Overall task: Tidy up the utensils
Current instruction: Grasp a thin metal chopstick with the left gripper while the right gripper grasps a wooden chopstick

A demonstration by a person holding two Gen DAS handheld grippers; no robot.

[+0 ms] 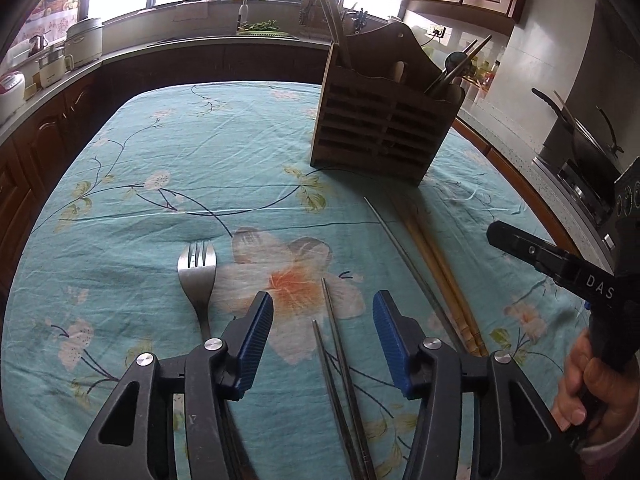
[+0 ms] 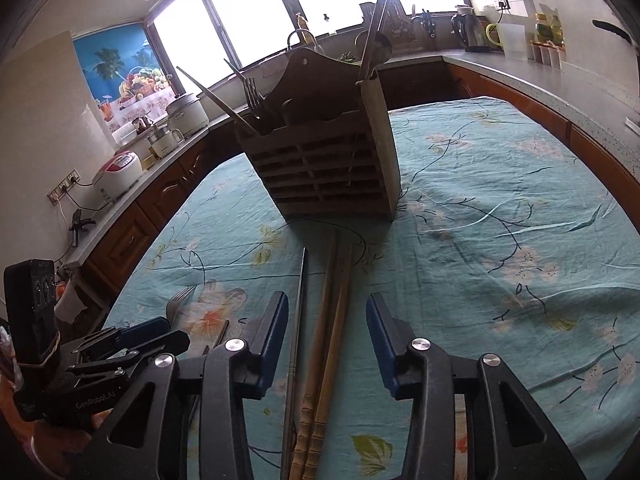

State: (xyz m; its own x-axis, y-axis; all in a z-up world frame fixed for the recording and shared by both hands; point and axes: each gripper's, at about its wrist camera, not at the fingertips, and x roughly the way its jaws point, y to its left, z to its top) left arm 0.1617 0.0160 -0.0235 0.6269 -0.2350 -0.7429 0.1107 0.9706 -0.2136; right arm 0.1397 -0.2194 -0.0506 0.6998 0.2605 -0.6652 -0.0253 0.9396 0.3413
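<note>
A wooden utensil holder (image 1: 384,128) (image 2: 328,168) with chopsticks, spoons and a fork in it stands on the table. My left gripper (image 1: 322,314) is open low over the cloth, and a pair of dark metal chopsticks (image 1: 340,360) lies between its blue pads without touching them. A steel fork (image 1: 198,276) lies just left of its left finger. My right gripper (image 2: 326,306) is also open, straddling a pair of wooden chopsticks (image 2: 328,344) and a thin metal chopstick (image 2: 300,312). Neither pad presses on them. Each gripper shows in the other's view: the right gripper (image 1: 540,256), the left gripper (image 2: 140,336).
The table carries a teal floral cloth (image 1: 160,160) (image 2: 500,200). Kitchen counters ring it, with rice cookers (image 2: 120,168) on the left, a sink (image 1: 240,32) at the back and a stove with a pan (image 1: 584,152) on the right. A hand (image 1: 592,392) holds the right gripper.
</note>
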